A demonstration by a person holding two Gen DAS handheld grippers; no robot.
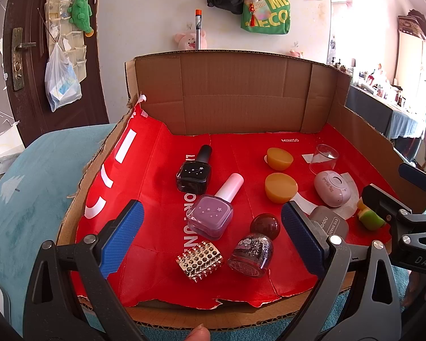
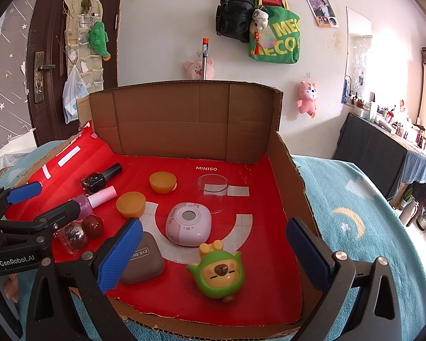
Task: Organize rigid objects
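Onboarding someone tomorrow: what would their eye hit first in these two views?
The bright red liner flooring the open cardboard box, strewn with small things. Next, the green-and-yellow rounded animal toy at the front right, then the purple square nail polish bottle with a pink cap lying between the open left tool.

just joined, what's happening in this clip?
A person holds a claw in each hand over a cardboard tray lined in red. Both are open and empty: the left claw hovers above the nail polish bottles, the right claw near the green toy figure. Everything lies loose in the tray; nothing is gripped yet.
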